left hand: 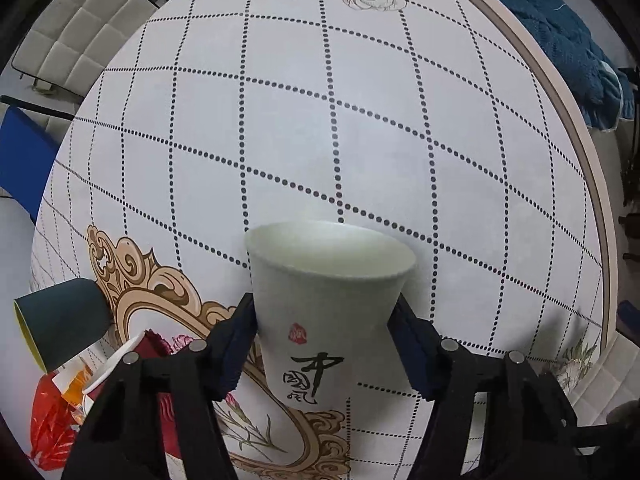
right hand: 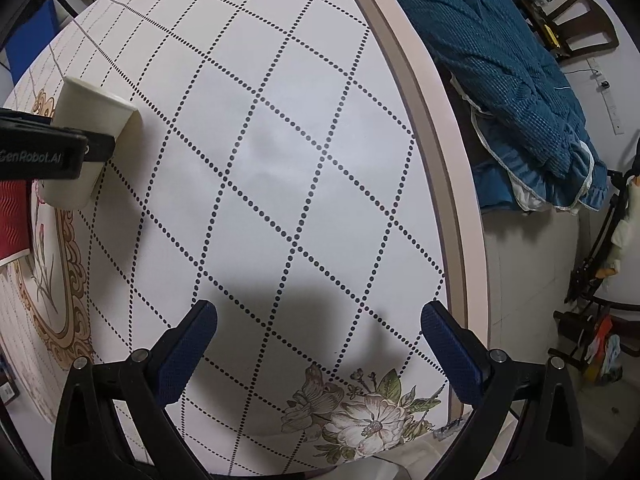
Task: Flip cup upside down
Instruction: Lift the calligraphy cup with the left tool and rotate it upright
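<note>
The left gripper [left hand: 326,344] has its jaws clamped on the white paper cup with black calligraphy [left hand: 320,320] at mid-wall, leaving room to roll it, its mouth up and away, long axis tilted over the patterned counter [left hand: 360,140], while the right gripper [right hand: 320,344] hangs with jaws spread, empty.

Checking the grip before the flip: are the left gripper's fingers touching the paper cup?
Touching. The left wrist view shows both blue pads pressed against opposite sides of the paper cup, with no gap visible.
</note>
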A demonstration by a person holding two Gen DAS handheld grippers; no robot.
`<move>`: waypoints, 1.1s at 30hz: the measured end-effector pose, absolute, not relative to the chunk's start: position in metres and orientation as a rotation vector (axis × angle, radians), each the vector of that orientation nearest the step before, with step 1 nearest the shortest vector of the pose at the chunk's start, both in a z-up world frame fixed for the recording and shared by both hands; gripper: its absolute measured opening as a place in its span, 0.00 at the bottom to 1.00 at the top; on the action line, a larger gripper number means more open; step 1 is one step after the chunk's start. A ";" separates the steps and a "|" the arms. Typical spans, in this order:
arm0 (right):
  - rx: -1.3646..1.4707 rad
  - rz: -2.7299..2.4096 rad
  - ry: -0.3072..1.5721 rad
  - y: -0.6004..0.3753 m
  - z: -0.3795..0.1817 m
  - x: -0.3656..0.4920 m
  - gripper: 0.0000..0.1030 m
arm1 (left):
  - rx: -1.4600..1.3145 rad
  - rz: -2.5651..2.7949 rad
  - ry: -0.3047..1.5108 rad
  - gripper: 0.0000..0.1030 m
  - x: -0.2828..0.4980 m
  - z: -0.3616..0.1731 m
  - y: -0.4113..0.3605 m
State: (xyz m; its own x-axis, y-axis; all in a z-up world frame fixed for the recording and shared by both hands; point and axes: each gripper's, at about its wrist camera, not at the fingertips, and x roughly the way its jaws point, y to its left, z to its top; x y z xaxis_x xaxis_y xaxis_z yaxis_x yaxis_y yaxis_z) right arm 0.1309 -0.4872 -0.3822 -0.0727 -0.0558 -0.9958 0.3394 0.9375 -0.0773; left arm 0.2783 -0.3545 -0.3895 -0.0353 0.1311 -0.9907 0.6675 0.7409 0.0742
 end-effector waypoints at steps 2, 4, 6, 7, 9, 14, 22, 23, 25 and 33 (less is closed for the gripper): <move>0.224 -0.332 1.614 -0.489 -0.382 0.131 1.00 | 0.659 -0.477 1.565 0.60 0.278 -0.388 -0.353; 0.226 -0.333 1.613 -0.491 -0.383 0.132 1.00 | 0.646 -0.467 1.563 0.60 0.280 -0.385 -0.347; 0.231 -0.332 1.614 -0.493 -0.383 0.133 1.00 | 0.630 -0.460 1.565 0.60 0.280 -0.382 -0.343; 0.233 -0.331 1.614 -0.492 -0.383 0.133 1.00 | 0.621 -0.455 1.566 0.60 0.280 -0.380 -0.339; 0.239 -0.331 1.615 -0.487 -0.381 0.132 1.00 | 0.595 -0.452 1.572 0.60 0.274 -0.374 -0.333; 0.257 -0.320 1.614 -0.484 -0.377 0.132 1.00 | 0.534 -0.438 1.579 0.60 0.277 -0.364 -0.314; 0.258 -0.293 1.592 -0.469 -0.357 0.136 1.00 | 0.416 -0.402 1.578 0.60 0.255 -0.335 -0.253; 0.255 -0.288 1.586 -0.465 -0.354 0.136 1.00 | 0.407 -0.398 1.578 0.60 0.253 -0.330 -0.247; 0.251 -0.277 1.576 -0.455 -0.346 0.136 1.00 | 0.374 -0.388 1.580 0.60 0.246 -0.321 -0.230; 0.237 -0.233 1.546 -0.408 -0.321 0.124 1.00 | 0.231 -0.313 1.603 0.60 0.213 -0.292 -0.164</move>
State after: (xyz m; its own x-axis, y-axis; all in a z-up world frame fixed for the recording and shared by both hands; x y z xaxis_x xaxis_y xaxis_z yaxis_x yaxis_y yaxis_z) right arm 0.1240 -0.4080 -0.3208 0.0120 0.0013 -0.9999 0.2953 0.9554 0.0048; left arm 0.2126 -0.1639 -0.2919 -0.0571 -0.0421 -0.9975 0.3360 0.9400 -0.0589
